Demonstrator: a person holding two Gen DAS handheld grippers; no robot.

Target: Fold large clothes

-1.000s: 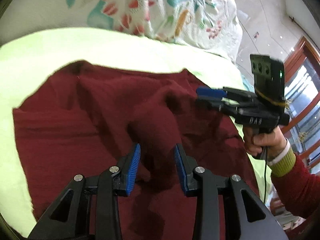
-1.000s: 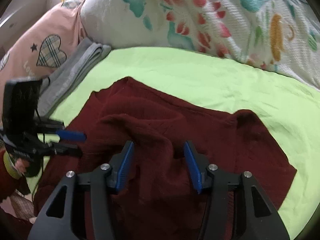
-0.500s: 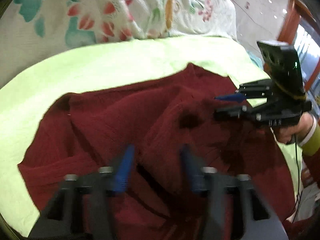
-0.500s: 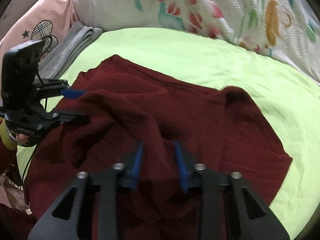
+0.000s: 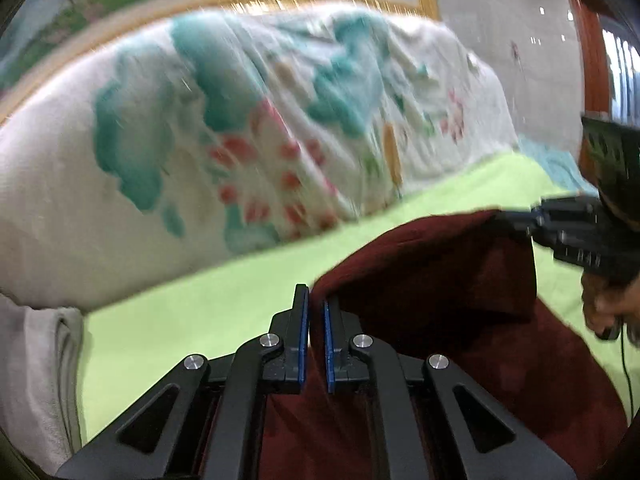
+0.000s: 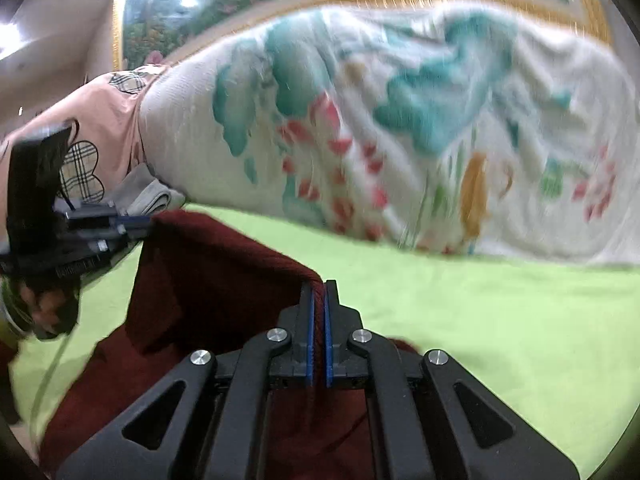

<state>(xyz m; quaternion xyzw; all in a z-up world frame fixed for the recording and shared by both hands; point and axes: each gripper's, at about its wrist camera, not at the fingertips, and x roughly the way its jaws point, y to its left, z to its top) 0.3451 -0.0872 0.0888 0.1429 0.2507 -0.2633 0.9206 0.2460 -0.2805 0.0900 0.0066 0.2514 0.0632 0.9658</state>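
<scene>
While holding the garment [image 5: 440, 280] up by its top edge, treat the two pinches as one line. Note the left gripper [image 5: 316, 332] with pads squeezed together on a fold of the dark red knit. Note the right gripper [image 6: 319, 328] likewise clamped tight on the same edge, with cloth showing between its blue pads. Judge the step as the lift before a fold: upper part raised and hanging between the two pinches, lower part lying on the green sheet [image 5: 192, 320], in front of the floral quilt [image 5: 240, 140].

Hold both clamps firm, since heavy knit probably sags and could creep out of a shallow pinch. Match the heights of the two hands for a level, taut edge, without stretching the knit. Raise only as far as needed to free the slack from the sheet. Then carry the edge across in one smooth arc, both hands at the same pace, and lay it square on the part resting below. Watch for the hanging panel bunching or doubling under itself, and shake lightly if so. Steer clear of the quilt and the grey cloth [image 5: 36, 360] at the sheet's side. Open the pads only once the edge lies flat, and draw back low, so as not to drag the fold askew.
</scene>
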